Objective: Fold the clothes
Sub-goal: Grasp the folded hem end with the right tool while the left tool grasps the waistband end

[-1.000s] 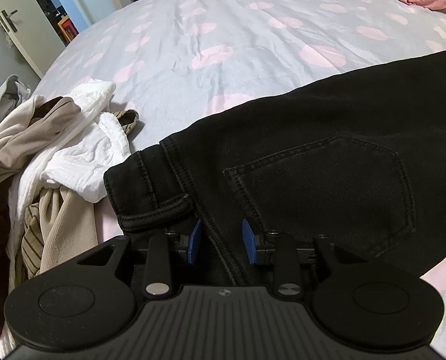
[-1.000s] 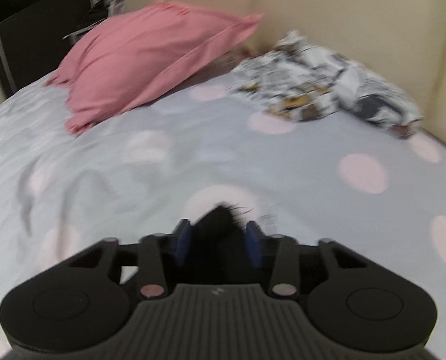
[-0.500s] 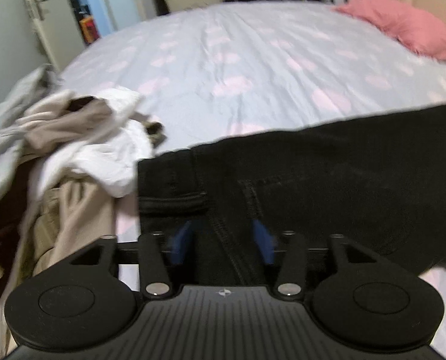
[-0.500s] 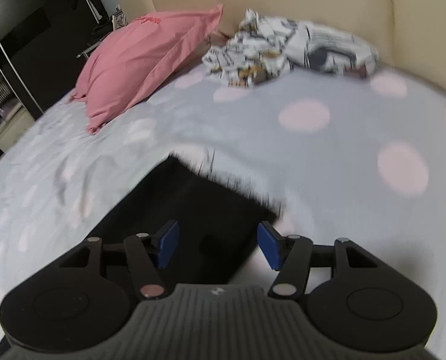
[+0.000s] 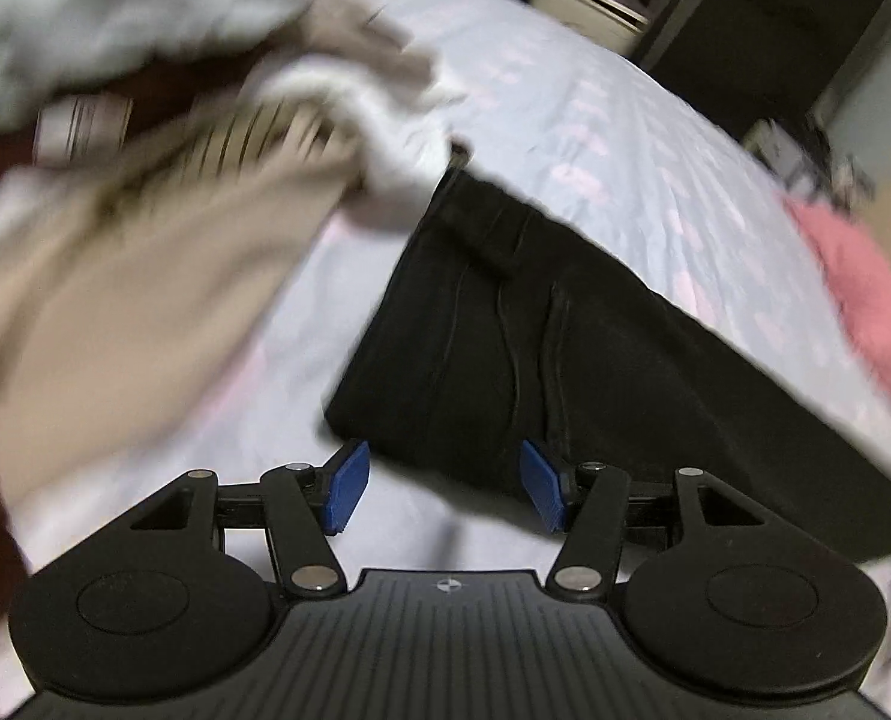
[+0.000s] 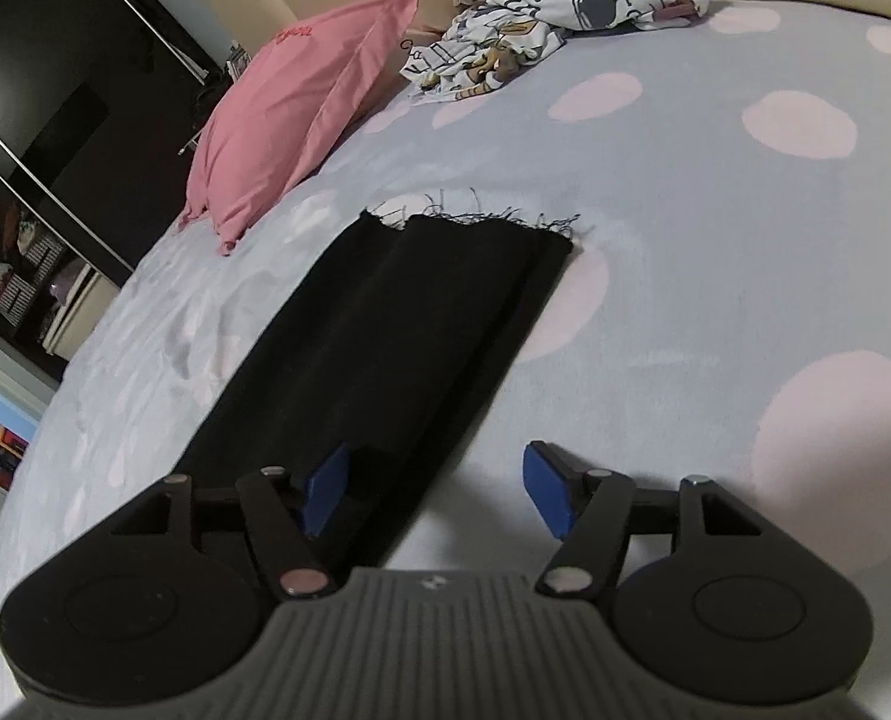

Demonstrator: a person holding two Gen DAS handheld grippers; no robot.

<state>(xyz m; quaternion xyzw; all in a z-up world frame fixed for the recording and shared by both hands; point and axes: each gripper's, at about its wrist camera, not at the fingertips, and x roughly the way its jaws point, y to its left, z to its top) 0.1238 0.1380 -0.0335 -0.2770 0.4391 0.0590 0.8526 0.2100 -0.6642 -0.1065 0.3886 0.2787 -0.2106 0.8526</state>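
Black jeans (image 5: 541,324) laid flat on the bed (image 6: 655,192), already folded lengthwise w/ one leg stacked on the other. Waistband end sits in left wrist view, frayed hem (image 6: 481,219) in right wrist view, so they run across the dotted sheet btw both hands.

Left gripper (image 5: 445,492): fingers apart and opening, nothing pinched. Waist corner of the jeans lies just ahead of and btw the blue pads (image 5: 346,492), no contact I can see. Right gripper (image 6: 439,495): fingers also apart and opening, empty; the leg edge passes by the left pad, right pad is over bare sheet.

Step, imo: the lengthwise fold is laid and let go of, both hands free. Crosswise fold not yet done.

Next move needs: re-grab one end w/ both layers in the pinch, prob. the hem end on the right, carry it over toward the waistband, keep edges square. Left can pin the waist or take the other hem corner.

Watch: unfolded laundry pile (image 5: 163,228) sits right beside the waistband, touching or nearly (view is blurred, can't tell), could snag. Pink pillow (image 6: 301,108) and printed garment (image 6: 541,18) are well clear at the head of the bed.
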